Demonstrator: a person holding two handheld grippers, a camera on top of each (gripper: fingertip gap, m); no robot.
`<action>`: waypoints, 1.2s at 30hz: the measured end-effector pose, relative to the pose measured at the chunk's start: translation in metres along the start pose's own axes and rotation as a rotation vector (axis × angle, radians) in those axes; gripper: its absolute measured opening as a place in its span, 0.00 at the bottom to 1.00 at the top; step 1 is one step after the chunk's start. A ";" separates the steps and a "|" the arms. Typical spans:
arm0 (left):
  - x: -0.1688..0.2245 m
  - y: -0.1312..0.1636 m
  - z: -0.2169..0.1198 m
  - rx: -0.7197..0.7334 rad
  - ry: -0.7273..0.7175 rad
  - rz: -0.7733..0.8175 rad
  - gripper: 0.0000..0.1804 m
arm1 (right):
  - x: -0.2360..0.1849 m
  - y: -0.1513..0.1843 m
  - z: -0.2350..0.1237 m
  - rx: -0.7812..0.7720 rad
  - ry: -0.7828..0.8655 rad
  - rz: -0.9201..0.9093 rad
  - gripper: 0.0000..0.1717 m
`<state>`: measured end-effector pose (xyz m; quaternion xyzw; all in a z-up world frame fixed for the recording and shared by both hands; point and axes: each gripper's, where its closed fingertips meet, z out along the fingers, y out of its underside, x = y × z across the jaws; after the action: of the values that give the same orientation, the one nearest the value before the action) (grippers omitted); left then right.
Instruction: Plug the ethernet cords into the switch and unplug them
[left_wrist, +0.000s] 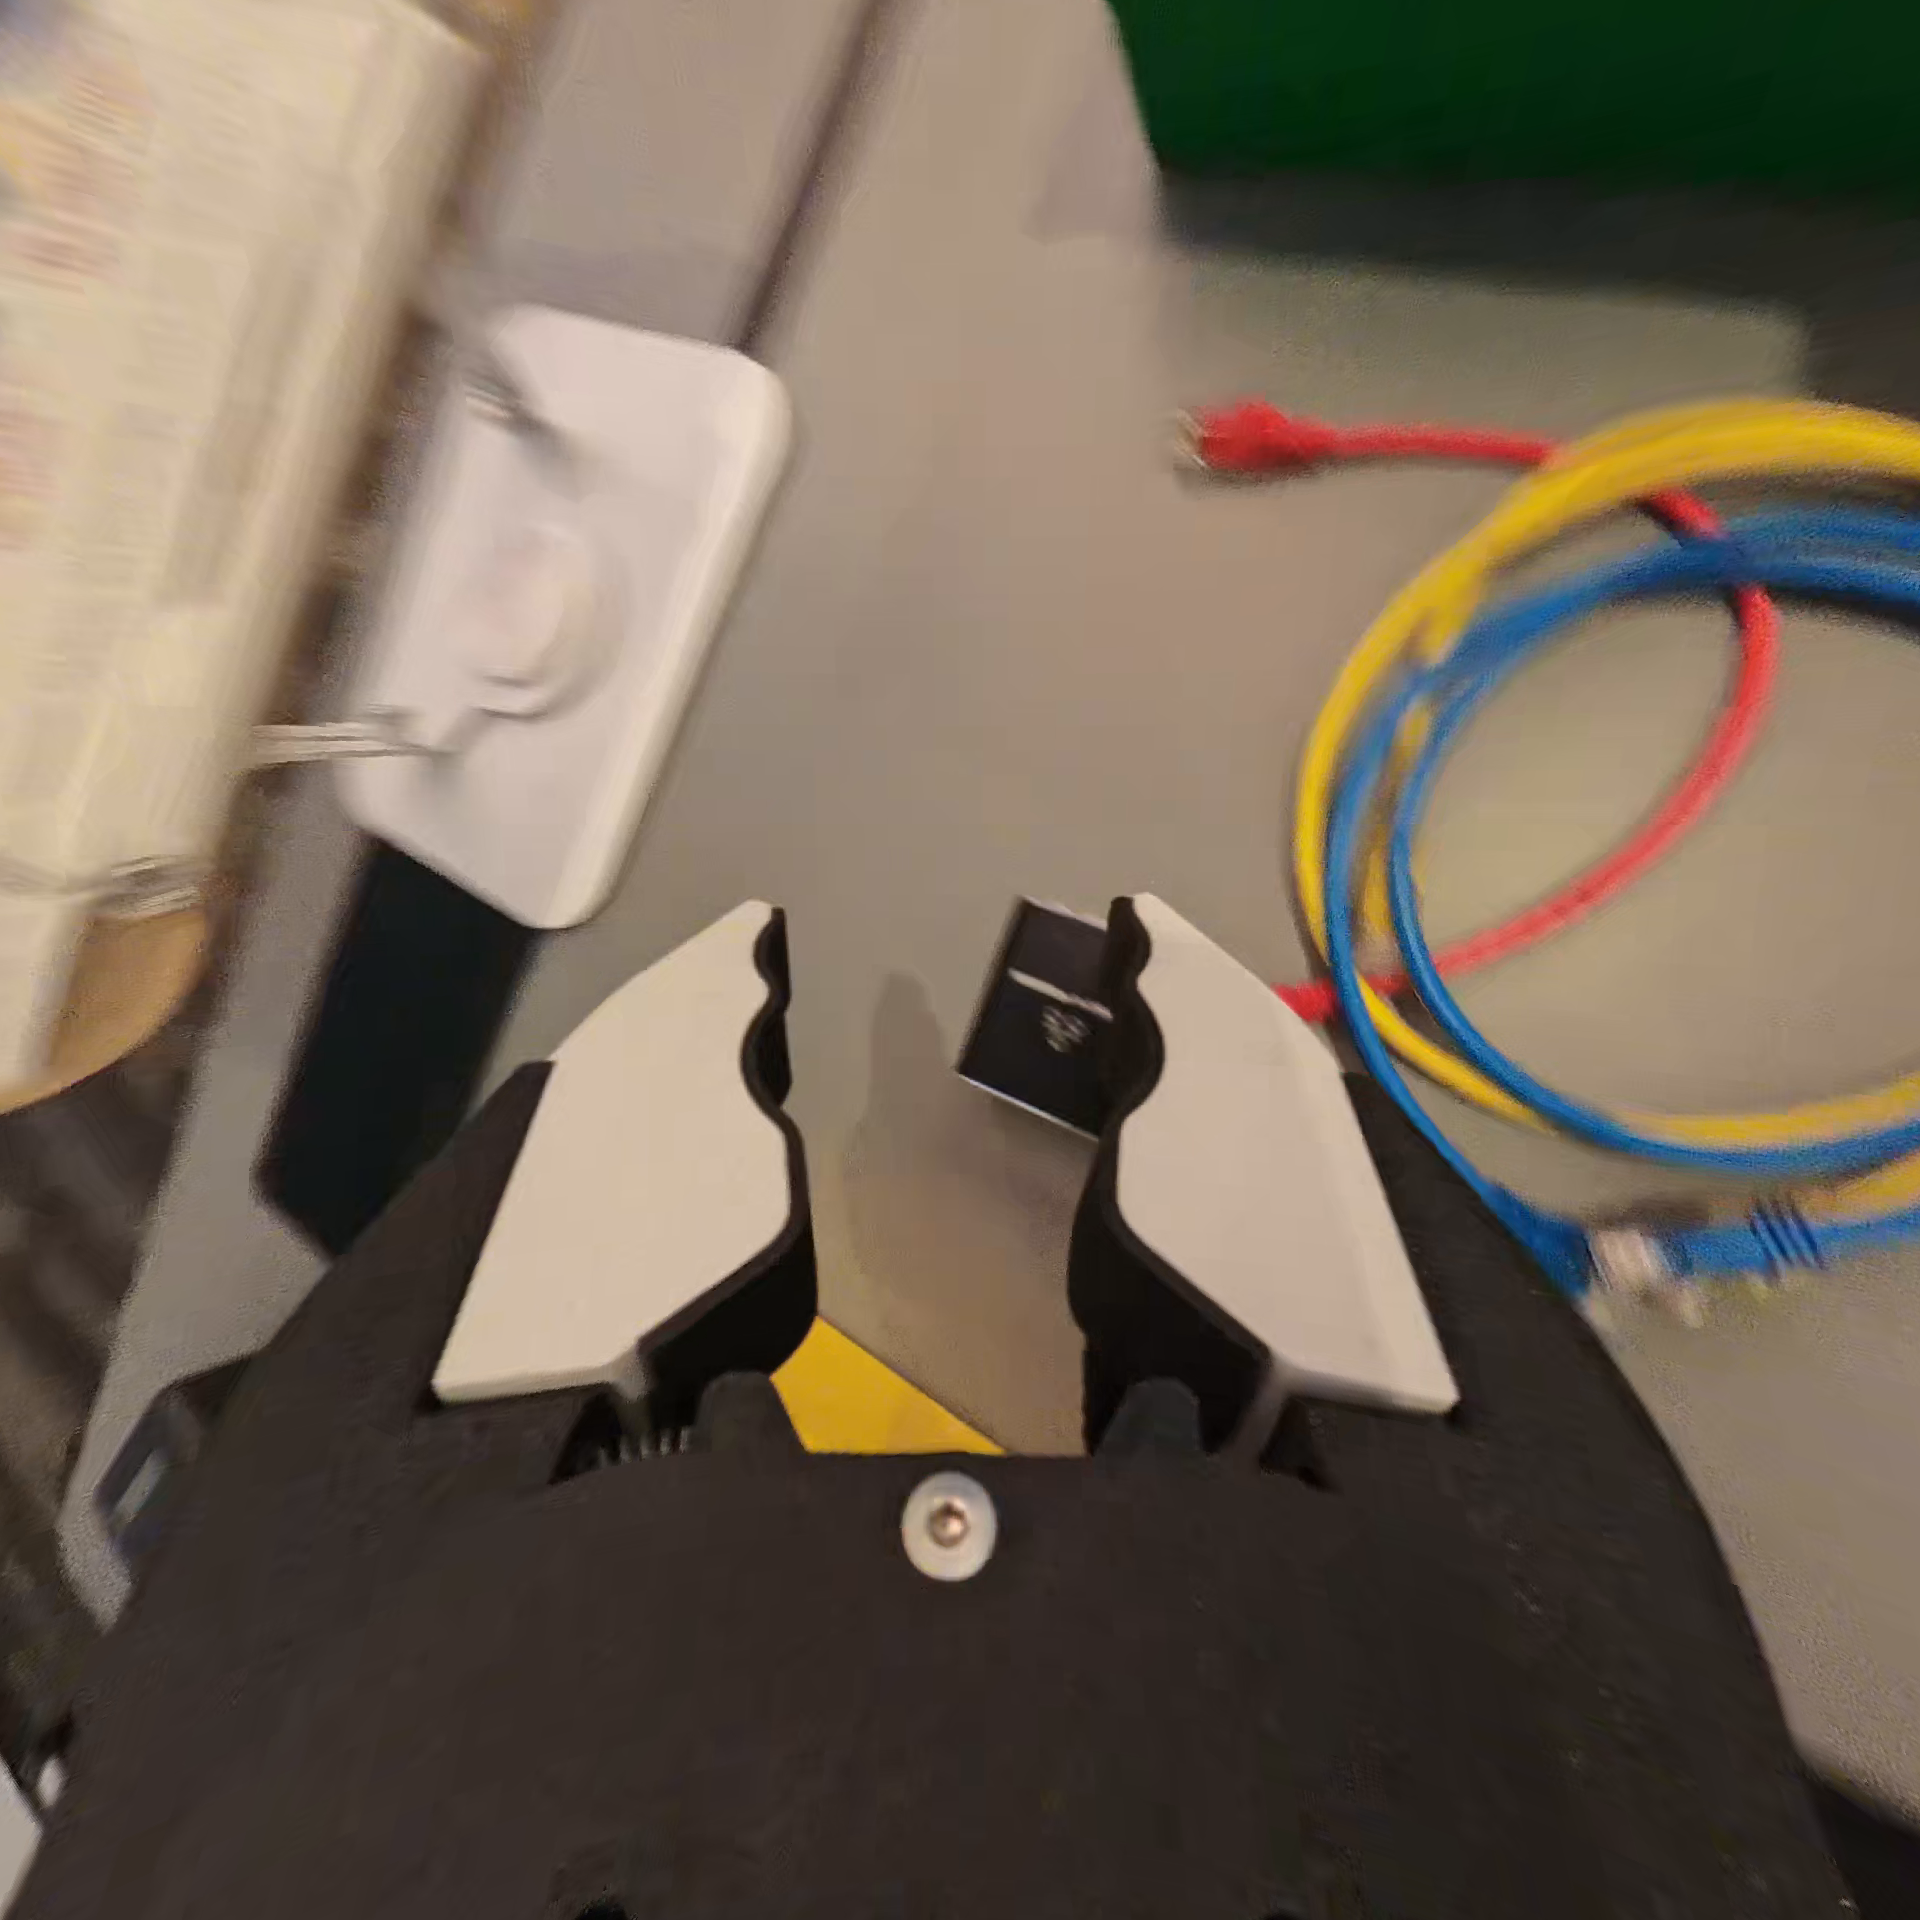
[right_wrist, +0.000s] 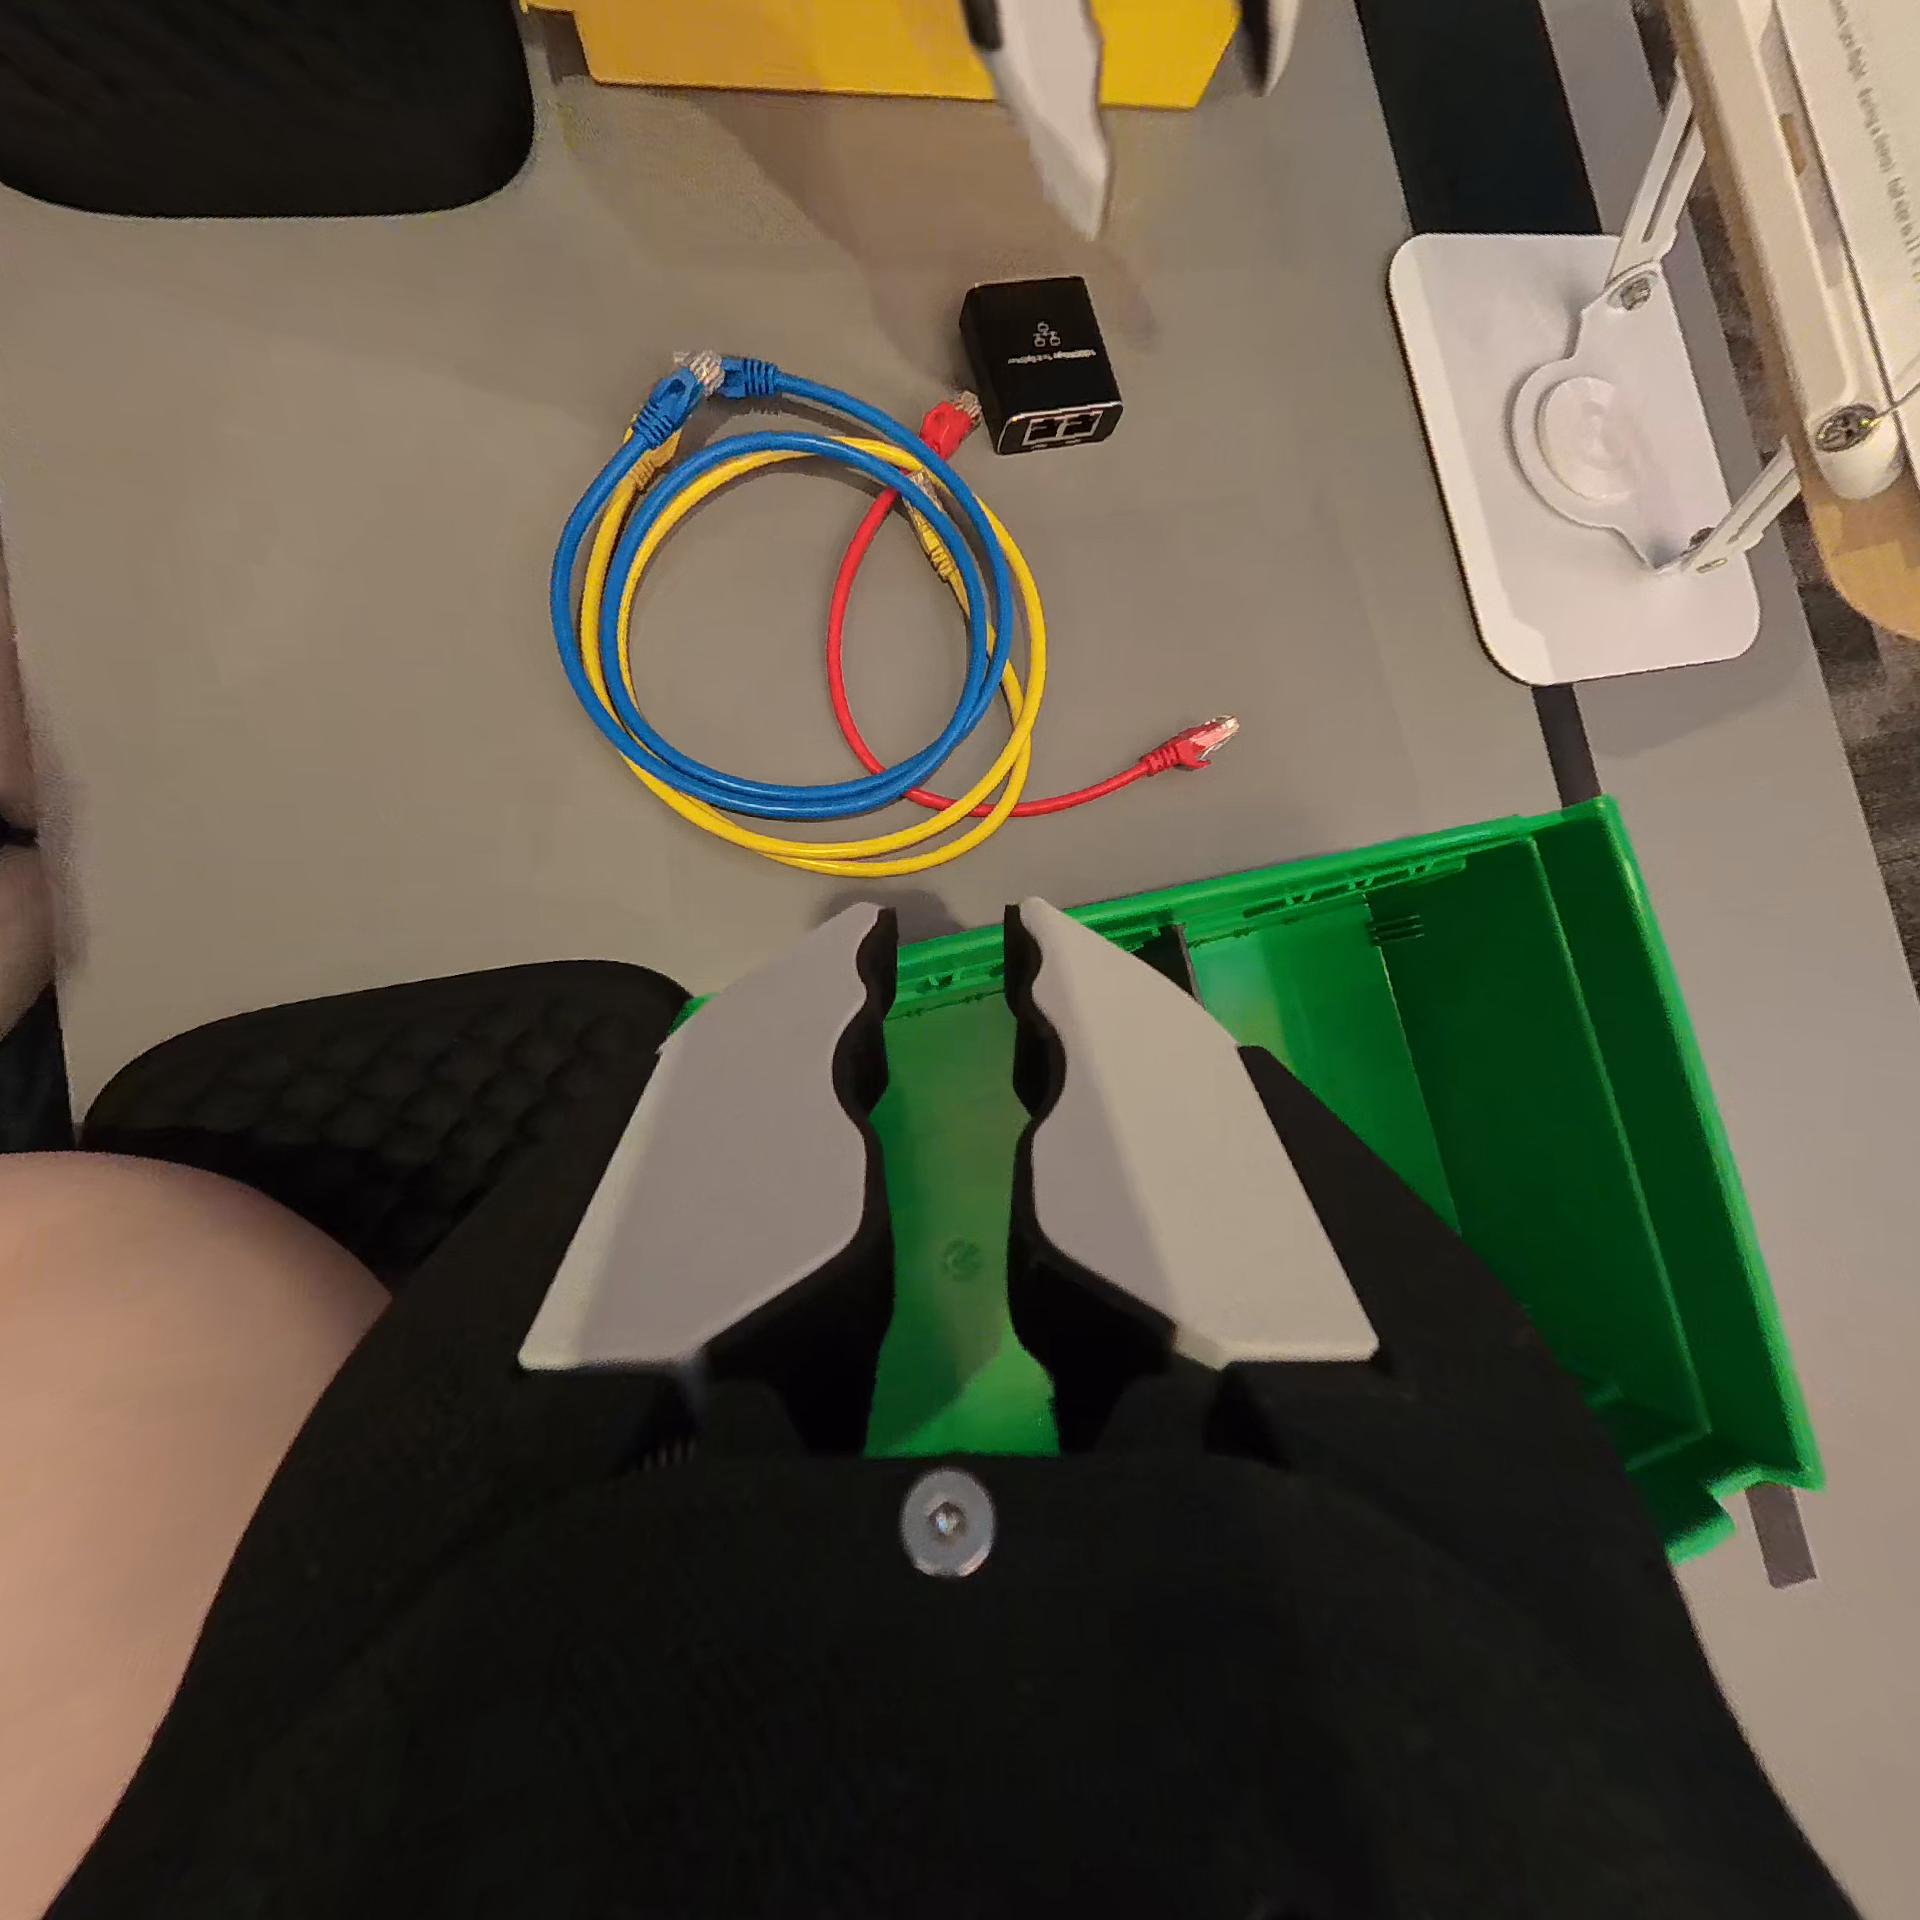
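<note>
A small black switch (right_wrist: 1039, 364) lies on the grey table, its two ports facing my right gripper. In the left wrist view the switch (left_wrist: 1039, 1023) shows between my left gripper's (left_wrist: 948, 920) spread fingers, close to the right finger. No pad presses on it. The right wrist view shows that gripper (right_wrist: 1174, 135) hovering just beyond the switch. Coiled blue (right_wrist: 582, 644), yellow (right_wrist: 883, 852) and red (right_wrist: 836, 644) ethernet cords lie unplugged beside it, and one red plug (right_wrist: 951, 421) is near the ports. My right gripper (right_wrist: 951, 920) is open and empty above a green bin (right_wrist: 1558, 1039).
A white stand base (right_wrist: 1558, 468) sits at the table's right edge, also seen in the left wrist view (left_wrist: 582, 644). A yellow box (right_wrist: 831, 52) stands at the far side. Black padded cushions (right_wrist: 364, 1081) lie at the left, and a person's limb (right_wrist: 156, 1351) shows at the lower left. Across from one pair of fingers to the other is roughly 25 cm. My right tips are about 30 cm from the small black switch (right_wrist: 1039, 364), my left tips only 8 cm. The red plug (right_wrist: 951, 421) lies around 9 cm away from my left fingertips.
</note>
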<state>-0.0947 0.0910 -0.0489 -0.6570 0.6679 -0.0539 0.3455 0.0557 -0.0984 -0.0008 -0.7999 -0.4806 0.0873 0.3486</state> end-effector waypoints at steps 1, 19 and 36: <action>0.010 0.010 0.008 -0.065 0.100 0.039 0.32 | 0.001 0.000 0.000 0.009 -0.003 0.004 0.12; 0.021 0.098 0.057 -0.526 0.419 0.316 0.31 | 0.005 0.003 -0.001 0.048 -0.029 0.007 0.12; 0.052 -0.049 0.109 -0.139 0.408 0.559 0.28 | 0.007 0.008 -0.004 0.013 -0.003 0.026 0.12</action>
<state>0.0099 0.0787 -0.1263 -0.4463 0.8793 -0.0416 0.1610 0.0667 -0.0970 -0.0019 -0.8038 -0.4700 0.0962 0.3518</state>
